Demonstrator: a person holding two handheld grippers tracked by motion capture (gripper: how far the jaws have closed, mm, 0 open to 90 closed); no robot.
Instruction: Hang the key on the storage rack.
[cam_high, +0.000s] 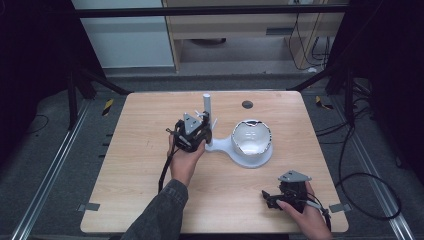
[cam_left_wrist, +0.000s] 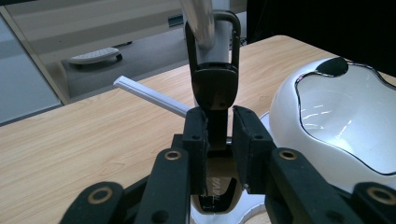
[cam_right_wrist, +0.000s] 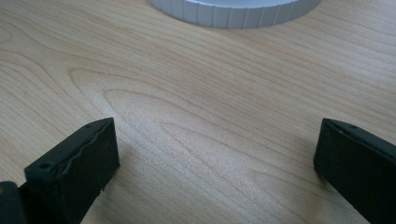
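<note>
A white stand (cam_high: 220, 146) sits mid-table with an upright post (cam_high: 206, 105), thin side pegs (cam_left_wrist: 149, 95) and a glossy white bowl (cam_high: 252, 139) on its round base. A black clip (cam_left_wrist: 215, 84) with a loop at its top hangs around the post. My left gripper (cam_high: 203, 133) is at the foot of the post, and in the left gripper view its jaws (cam_left_wrist: 218, 126) are shut on the clip's lower strap. My right gripper (cam_high: 272, 200) rests near the table's front right, jaws wide open (cam_right_wrist: 215, 158) over bare wood with nothing between them.
The wooden table (cam_high: 140, 175) has a small dark hole (cam_high: 247, 104) near its far edge. The stand's ribbed white base rim (cam_right_wrist: 233, 11) lies just ahead of the right gripper. Metal frame rails run along both sides, and cables lie on the floor at right.
</note>
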